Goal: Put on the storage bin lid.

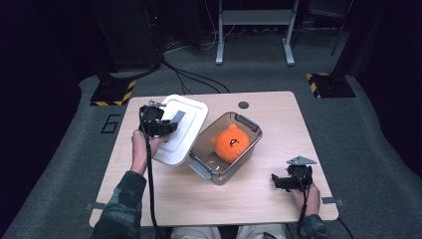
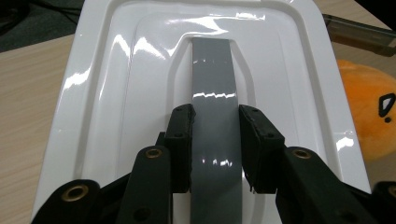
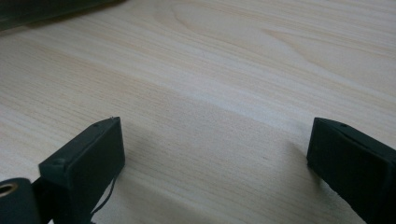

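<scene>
I have the left gripper (image 2: pixel 215 144) clamped on the grey strip handle (image 2: pixel 212 88) that runs down the middle of the glossy white plastic lid (image 1: pixel 185 127); both pads press the handle's two edges, so the jaws stand narrow and full. In the high view the lid hangs tilted, its near edge low over the pale wooden table (image 1: pixel 278 149) and just beside the left rim of the clear smoky plastic box with grey latches (image 1: pixel 244 127). The round orange plush toy with a black face mark (image 1: pixel 230 143) sits inside that box.

I judge the step in hand to be carrying the lid across and seating it on the box. To do it well I would level the lid first, line its long sides up with the box rim, and lower it flat so no corner catches on the plush, which rises close to the rim. The grip sits near one end of the handle, so I expect the lid to want to swing.

The right gripper (image 3: pixel 215 154) rests low over bare table, jaws wide apart and holding nothing.

The lid's underside and the box's far latch are hard to make out, and I cannot tell whether the lid's low edge touches the table.
</scene>
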The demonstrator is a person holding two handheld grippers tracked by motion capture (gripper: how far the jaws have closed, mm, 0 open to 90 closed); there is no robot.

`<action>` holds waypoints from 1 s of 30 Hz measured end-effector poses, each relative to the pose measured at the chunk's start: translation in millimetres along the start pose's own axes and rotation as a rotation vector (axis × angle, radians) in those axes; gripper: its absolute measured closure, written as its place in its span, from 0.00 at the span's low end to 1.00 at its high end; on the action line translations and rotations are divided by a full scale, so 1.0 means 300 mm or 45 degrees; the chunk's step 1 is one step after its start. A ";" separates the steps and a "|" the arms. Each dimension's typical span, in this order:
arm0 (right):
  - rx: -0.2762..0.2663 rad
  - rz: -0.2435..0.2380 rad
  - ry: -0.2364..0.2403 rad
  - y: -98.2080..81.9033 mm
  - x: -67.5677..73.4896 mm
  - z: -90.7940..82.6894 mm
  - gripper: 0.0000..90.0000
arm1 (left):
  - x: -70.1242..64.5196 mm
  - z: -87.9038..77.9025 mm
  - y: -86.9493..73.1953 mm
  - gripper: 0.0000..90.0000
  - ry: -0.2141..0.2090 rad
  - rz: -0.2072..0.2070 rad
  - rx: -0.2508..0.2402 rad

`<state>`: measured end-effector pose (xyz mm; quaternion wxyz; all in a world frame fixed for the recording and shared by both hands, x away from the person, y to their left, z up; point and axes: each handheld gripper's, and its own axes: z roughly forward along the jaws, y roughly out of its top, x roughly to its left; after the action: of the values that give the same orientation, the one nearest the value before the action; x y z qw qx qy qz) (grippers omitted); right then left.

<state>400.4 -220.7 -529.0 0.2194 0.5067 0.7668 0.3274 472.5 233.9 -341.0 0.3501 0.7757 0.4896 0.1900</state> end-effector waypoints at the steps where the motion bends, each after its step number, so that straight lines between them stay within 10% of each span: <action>1: 0.000 0.000 0.000 0.000 0.000 0.000 0.04 | -0.008 0.002 0.004 0.74 -0.010 0.007 -0.009; 30: -0.009 0.018 0.004 0.001 -0.003 0.000 0.05 | -0.193 0.074 0.110 0.74 -0.141 0.142 0.025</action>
<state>400.8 -221.5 -528.7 0.2178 0.5108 0.7624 0.3323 481.4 165.2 -329.3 0.3578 0.8144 0.4275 0.1611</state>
